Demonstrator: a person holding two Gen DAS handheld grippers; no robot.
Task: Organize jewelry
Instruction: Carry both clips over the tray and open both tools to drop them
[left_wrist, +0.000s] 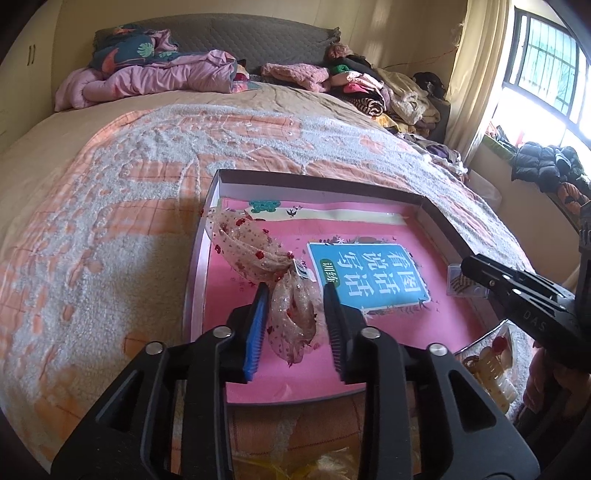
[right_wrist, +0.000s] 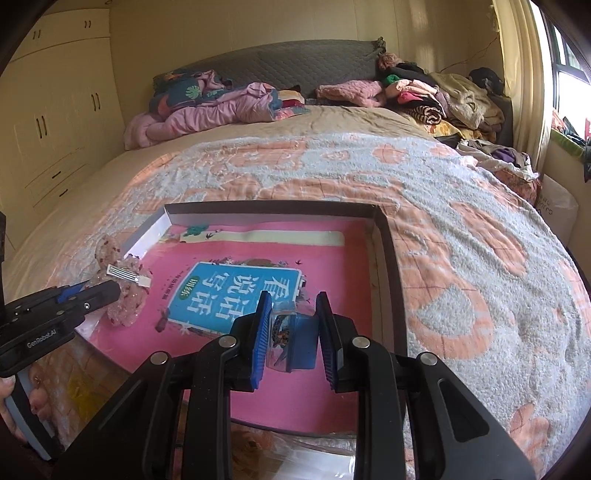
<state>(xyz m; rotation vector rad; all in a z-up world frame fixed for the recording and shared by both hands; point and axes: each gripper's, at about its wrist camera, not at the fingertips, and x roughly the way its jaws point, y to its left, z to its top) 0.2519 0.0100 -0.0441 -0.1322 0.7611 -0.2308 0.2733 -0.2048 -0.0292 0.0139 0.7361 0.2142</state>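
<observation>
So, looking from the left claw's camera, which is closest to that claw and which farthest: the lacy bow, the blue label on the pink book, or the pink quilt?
1. Lacy bow: between the left claw's fingers, at the box's left side.
2. Blue label: just right of it, on the pink book.
3. Pink quilt: far off, at the head of the bed.

One shallow box (left_wrist: 436, 210), one pink book (left_wrist: 406, 332), one mesh bow clip (left_wrist: 258, 254), one small clear case (right_wrist: 291, 332).
</observation>
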